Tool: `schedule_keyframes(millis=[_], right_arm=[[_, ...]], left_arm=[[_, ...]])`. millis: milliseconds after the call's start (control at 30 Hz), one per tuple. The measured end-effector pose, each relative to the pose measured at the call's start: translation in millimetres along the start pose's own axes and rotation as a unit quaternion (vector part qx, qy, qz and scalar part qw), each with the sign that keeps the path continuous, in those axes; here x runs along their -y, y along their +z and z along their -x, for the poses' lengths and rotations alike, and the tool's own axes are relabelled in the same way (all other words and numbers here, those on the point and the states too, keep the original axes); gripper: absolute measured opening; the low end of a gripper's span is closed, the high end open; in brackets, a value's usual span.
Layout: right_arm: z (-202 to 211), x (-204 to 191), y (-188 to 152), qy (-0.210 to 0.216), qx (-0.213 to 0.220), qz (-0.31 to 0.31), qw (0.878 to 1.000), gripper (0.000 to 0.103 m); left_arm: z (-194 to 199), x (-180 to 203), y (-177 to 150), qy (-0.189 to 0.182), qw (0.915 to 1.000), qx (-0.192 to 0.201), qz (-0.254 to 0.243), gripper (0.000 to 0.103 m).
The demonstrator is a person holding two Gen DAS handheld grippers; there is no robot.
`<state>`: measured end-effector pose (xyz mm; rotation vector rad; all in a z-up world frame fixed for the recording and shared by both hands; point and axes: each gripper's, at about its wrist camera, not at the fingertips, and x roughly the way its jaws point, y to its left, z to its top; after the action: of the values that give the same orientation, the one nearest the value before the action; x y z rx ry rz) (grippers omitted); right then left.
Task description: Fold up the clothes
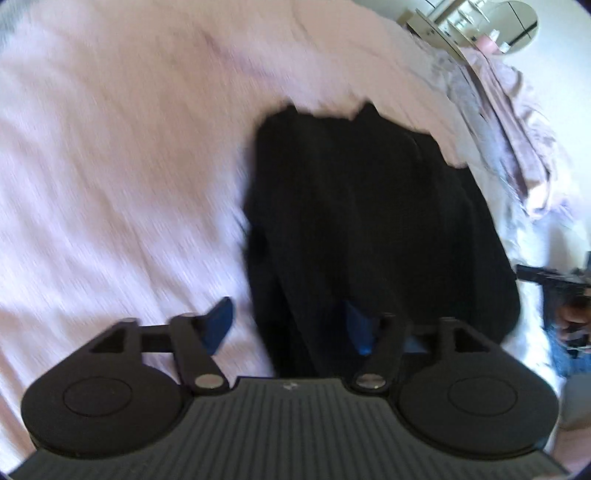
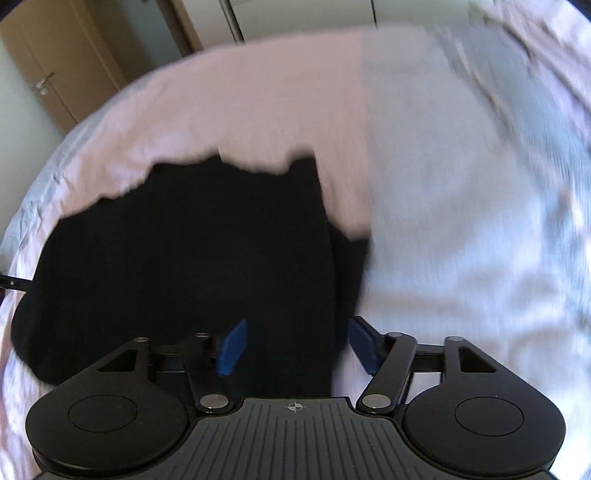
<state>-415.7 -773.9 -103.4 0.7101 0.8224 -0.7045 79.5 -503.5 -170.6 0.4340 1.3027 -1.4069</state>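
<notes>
A black garment (image 1: 369,221) lies spread on a pale pink bedsheet (image 1: 110,166). My left gripper (image 1: 288,323) stands open over its near left edge; one blue pad (image 1: 219,325) is over the sheet, the other over the dark cloth. In the right wrist view the same black garment (image 2: 184,258) fills the lower left. My right gripper (image 2: 295,345) is open above its near right edge, its blue pads (image 2: 232,347) apart, cloth below them but not pinched. Both views are motion-blurred.
A rumpled pinkish blanket (image 1: 517,147) lies at the bed's right side, with a shelf and round mirror (image 1: 509,26) behind. A hand on the other gripper (image 1: 565,295) shows at the right edge. A wooden door (image 2: 55,74) stands far left beyond the bed.
</notes>
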Motion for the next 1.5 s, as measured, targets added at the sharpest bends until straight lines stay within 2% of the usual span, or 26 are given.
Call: schedule_keyframes(millis=[100, 200, 267, 333, 400, 467, 567, 633, 733, 767, 800, 900, 933, 1000, 1100, 1133, 1167, 1333, 1500], right_arm=[[1.4, 12.9, -25.1, 0.026, -0.032, -0.038, 0.998, 0.068], [0.8, 18.4, -40.9, 0.053, -0.047, -0.069, 0.995, 0.071], [-4.8, 22.8, -48.3, 0.071, -0.053, -0.092, 0.992, 0.072], [-5.7, 25.0, -49.9, 0.069, -0.046, -0.109, 0.991, 0.072], [5.3, 20.3, -47.8, 0.042, -0.022, -0.111, 0.993, 0.072], [20.4, 7.9, -46.3, 0.029, -0.007, -0.085, 0.996, 0.072], [32.6, -14.3, -54.2, 0.021, -0.02, -0.026, 0.999, 0.072], [34.4, -14.8, -62.3, 0.015, -0.022, -0.026, 0.999, 0.072], [31.5, 5.2, -77.1, 0.022, -0.015, -0.109, 0.994, 0.072], [30.3, 11.8, -82.2, 0.025, -0.012, -0.136, 0.99, 0.072], [28.6, 15.3, -86.7, 0.031, -0.009, -0.152, 0.988, 0.072], [24.8, 21.5, -96.1, 0.056, 0.005, -0.193, 0.98, 0.072], [23.7, 23.8, -98.5, 0.065, 0.011, -0.211, 0.975, 0.072], [21.7, 29.1, -101.6, 0.072, 0.024, -0.244, 0.967, 0.072], [19.2, 37.2, -103.3, 0.085, 0.04, -0.292, 0.952, 0.072], [19.4, 39.3, -101.7, 0.087, 0.041, -0.3, 0.949, 0.055], [21.3, 39.5, -99.3, 0.088, 0.043, -0.299, 0.949, 0.033], [39.7, 34.9, -83.1, 0.097, 0.038, -0.3, 0.948, 0.016], [79.8, 22.5, -68.2, 0.103, 0.028, -0.278, 0.955, 0.012]], left_arm=[[-16.8, 2.8, -9.3, -0.006, 0.9993, -0.033, -0.019, 0.067], [-28.3, 0.5, -16.2, -0.032, 0.9972, -0.066, -0.01, 0.068], [-27.6, 6.3, -17.9, -0.018, 0.9975, -0.062, -0.027, 0.068], [-22.0, 15.5, -18.3, 0.003, 0.9974, -0.048, -0.054, 0.066], [-9.5, 28.8, -19.2, 0.027, 0.9951, -0.027, -0.092, 0.066], [0.9, 35.9, -25.8, 0.024, 0.9932, -0.027, -0.111, 0.066], [1.8, 27.2, -35.5, 0.013, 0.996, -0.041, -0.078, 0.066], [-2.6, 15.8, -40.1, 0.009, 0.998, -0.041, -0.048, 0.071], [-15.0, 0.7, -42.5, -0.017, 0.999, -0.04, 0.009, 0.072], [-19.8, -3.5, -42.9, -0.027, 0.9984, -0.041, 0.027, 0.07], [-23.7, -5.5, -42.4, -0.041, 0.9977, -0.038, 0.04, 0.057], [-28.8, -6.4, -40.3, -0.061, 0.9958, -0.032, 0.06, 0.04], [-29.4, -6.8, -40.1, -0.064, 0.9955, -0.03, 0.064, 0.037], [-26.9, -7.9, -39.6, -0.065, 0.9954, -0.025, 0.066, 0.027], [-18.9, -8.6, -36.8, -0.073, 0.995, -0.018, 0.066, 0.02], [-15.1, -8.1, -35.3, -0.075, 0.995, -0.016, 0.064, 0.019], [-9.9, -6.1, -32.9, -0.078, 0.9951, -0.014, 0.059, 0.018], [18.2, 4.8, -21.3, -0.088, 0.9956, -0.006, 0.032, 0.016], [55.3, 12.7, -29.3, -0.096, 0.995, -0.011, 0.021, 0.015]])
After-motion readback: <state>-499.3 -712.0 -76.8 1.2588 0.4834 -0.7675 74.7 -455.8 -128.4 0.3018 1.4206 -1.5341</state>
